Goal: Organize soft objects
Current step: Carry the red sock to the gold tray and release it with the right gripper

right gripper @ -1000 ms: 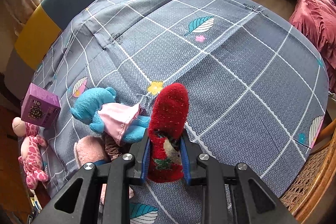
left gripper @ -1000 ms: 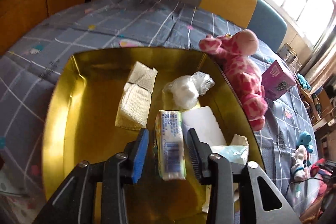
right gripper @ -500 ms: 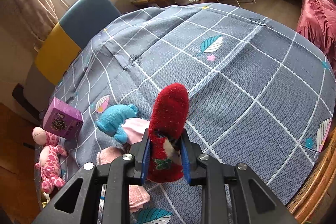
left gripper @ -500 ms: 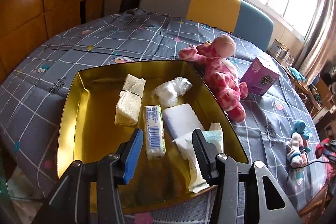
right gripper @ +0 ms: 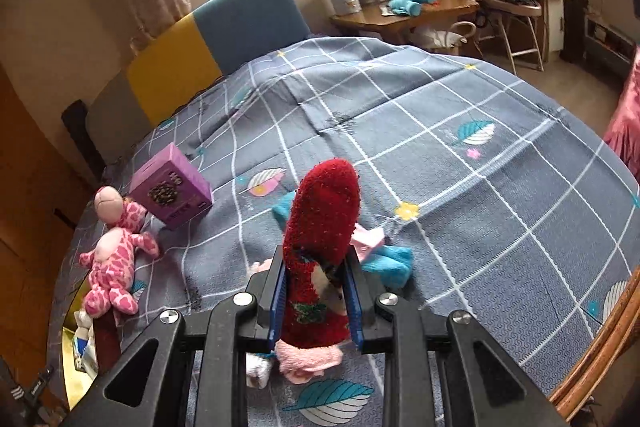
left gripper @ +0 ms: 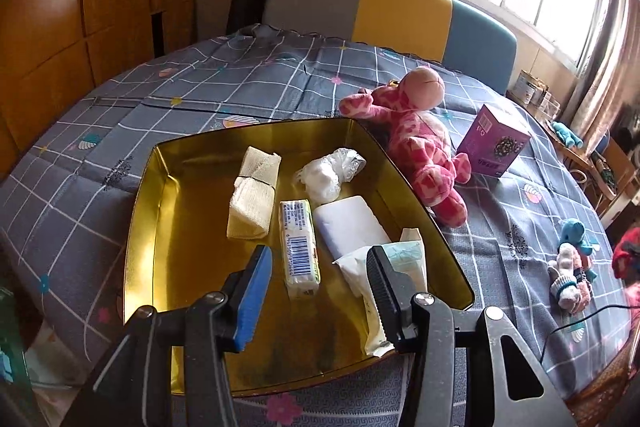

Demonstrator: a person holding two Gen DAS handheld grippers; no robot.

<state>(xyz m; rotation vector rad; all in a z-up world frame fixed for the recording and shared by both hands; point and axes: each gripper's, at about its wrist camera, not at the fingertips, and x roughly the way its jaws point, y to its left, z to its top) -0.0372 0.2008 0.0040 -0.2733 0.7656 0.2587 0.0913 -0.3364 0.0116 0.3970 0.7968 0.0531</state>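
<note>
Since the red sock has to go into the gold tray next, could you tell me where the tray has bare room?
The gold tray is bare along its left side, between the left wall and the folded cloth, and along its near edge below the barcoded packet. The right half is crowded: plastic-wrapped bundle, white pad and tissue packs overlap there.

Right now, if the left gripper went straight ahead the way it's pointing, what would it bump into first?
Probably the tissue packet lying in the gold tray. It sits straight ahead between the open jaws of the left gripper, which is empty. Depth is hard to judge, so it might reach the tray floor first.
</note>
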